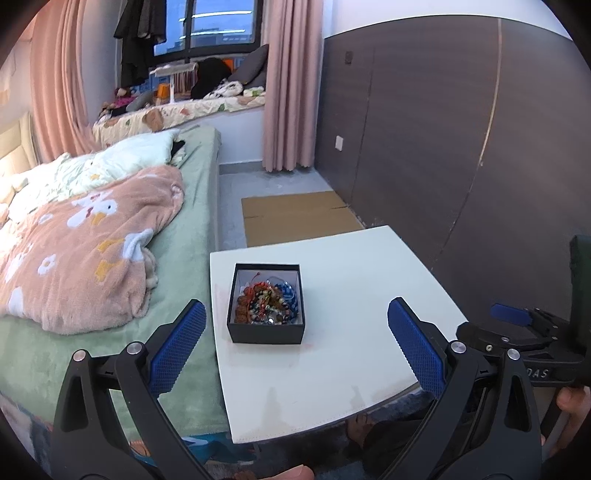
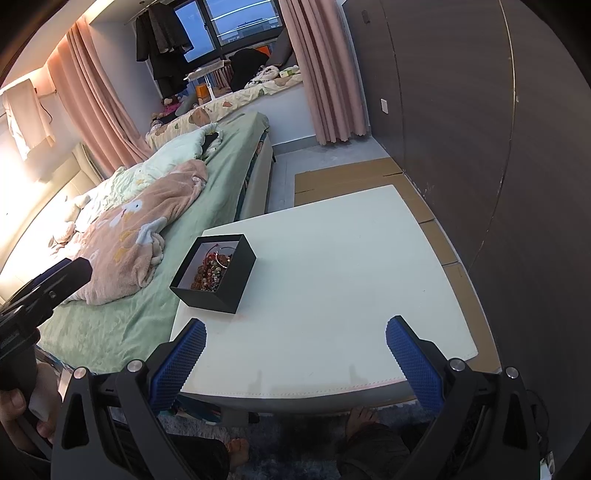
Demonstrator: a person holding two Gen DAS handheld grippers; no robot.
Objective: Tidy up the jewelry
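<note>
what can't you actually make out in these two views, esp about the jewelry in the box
- Jewelry in the black box: a tangled heap of beads and cords; single pieces cannot be counted in either view, too small.
- Right wrist view: the box's near wall hides the pile's lower part.
- Box bottom: covered by jewelry.
- Under the white table: tabletop hides it.
- Right gripper in left wrist view: cut off by the edge.

Strong fisheye curvature and black corner vignetting are noted. Overexposed warm glare is recorded at the headboard [image 2: 48, 206]; dusk-blue light enters the window [image 1: 218, 26].
</note>
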